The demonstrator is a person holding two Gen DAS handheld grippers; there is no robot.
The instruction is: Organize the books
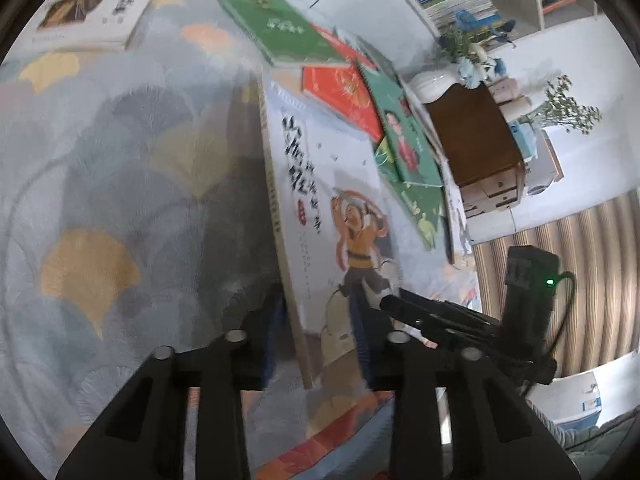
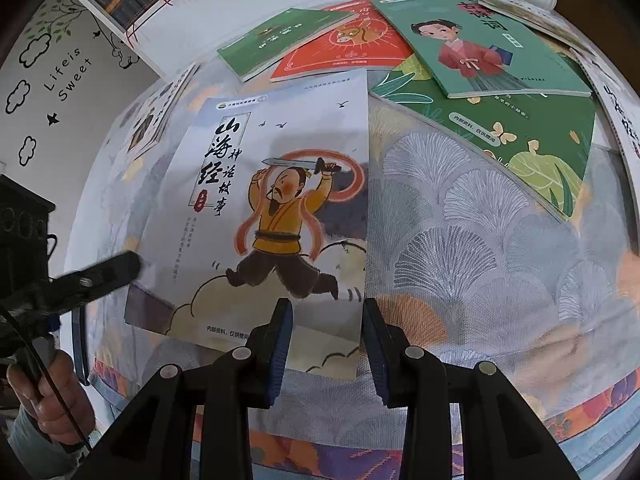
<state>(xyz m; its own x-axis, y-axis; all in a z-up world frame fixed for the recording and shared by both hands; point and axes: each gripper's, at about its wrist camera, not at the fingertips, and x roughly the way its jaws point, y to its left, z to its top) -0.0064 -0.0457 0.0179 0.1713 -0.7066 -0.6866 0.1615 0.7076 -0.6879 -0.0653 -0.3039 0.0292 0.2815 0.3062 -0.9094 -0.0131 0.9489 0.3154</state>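
**Left-wrist view, left to right.** A leaf-patterned tablecloth (image 1: 100, 200) fills the left half. The white book (image 1: 332, 184), with a sword-bearer on its cover, is tilted up on edge above the cloth. Its near corner sits between the narrowly set fingers of the left gripper (image 1: 318, 320), whose pads press on both faces. Behind it, a red book (image 1: 340, 92) and green books (image 1: 404, 140) overlap on the table. A brown wooden box (image 1: 476, 140) stands farther right. Only this view shows the white book's spine and tilt.

**Right-wrist view, left to right.** Wall lettering (image 2: 68, 76) appears only here. A person's hand (image 2: 52, 404) holds the left gripper's handle, and one of its fingers lies on the cover's left edge. The cover faces the camera, with shadow beneath it. The right gripper (image 2: 326, 320) is partly open, and its fingers straddle the book's lower right corner without clamping it. Bare cloth lies to the right.
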